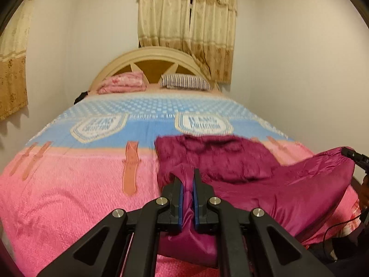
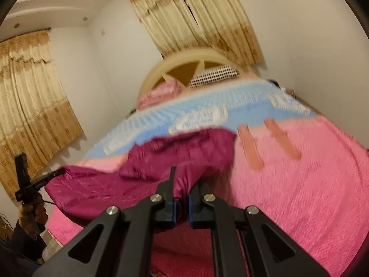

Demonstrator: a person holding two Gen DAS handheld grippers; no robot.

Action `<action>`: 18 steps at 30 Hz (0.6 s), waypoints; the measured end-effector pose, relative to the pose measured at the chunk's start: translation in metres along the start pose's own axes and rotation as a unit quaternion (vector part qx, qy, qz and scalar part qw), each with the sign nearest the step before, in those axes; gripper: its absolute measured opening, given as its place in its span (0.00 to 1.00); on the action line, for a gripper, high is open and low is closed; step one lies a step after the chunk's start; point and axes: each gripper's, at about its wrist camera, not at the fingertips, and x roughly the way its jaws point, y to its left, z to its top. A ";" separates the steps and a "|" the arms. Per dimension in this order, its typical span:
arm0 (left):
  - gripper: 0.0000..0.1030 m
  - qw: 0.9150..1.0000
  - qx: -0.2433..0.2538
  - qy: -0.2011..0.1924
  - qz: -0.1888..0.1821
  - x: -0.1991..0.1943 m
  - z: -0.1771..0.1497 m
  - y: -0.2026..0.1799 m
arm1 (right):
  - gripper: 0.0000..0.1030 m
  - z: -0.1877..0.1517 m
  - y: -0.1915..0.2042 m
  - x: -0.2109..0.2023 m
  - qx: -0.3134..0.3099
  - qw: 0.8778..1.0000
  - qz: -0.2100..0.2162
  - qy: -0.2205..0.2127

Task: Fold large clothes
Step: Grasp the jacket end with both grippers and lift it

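Note:
A large magenta garment point(image 1: 230, 161) with a satin lining lies partly on the bed, its near edge lifted. My left gripper point(image 1: 188, 180) is shut on a bunched fold of it at the near edge. My right gripper point(image 2: 184, 180) is shut on another fold of the same garment point(image 2: 180, 152). The right gripper also shows at the far right of the left wrist view point(image 1: 352, 157), holding a corner up. The left gripper shows at the left of the right wrist view point(image 2: 55, 174), holding the opposite corner.
The bed has a pink and blue cover point(image 1: 69, 184). A pink folded blanket point(image 1: 124, 82) and a striped pillow point(image 1: 186, 82) lie by the cream headboard point(image 1: 150, 55). Curtains point(image 1: 186, 27) hang behind. White walls stand close on both sides.

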 end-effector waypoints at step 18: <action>0.06 0.995 -0.007 0.042 0.095 0.219 0.046 0.030 | 0.09 0.065 -0.028 0.184 -0.009 0.997 -0.075 0.008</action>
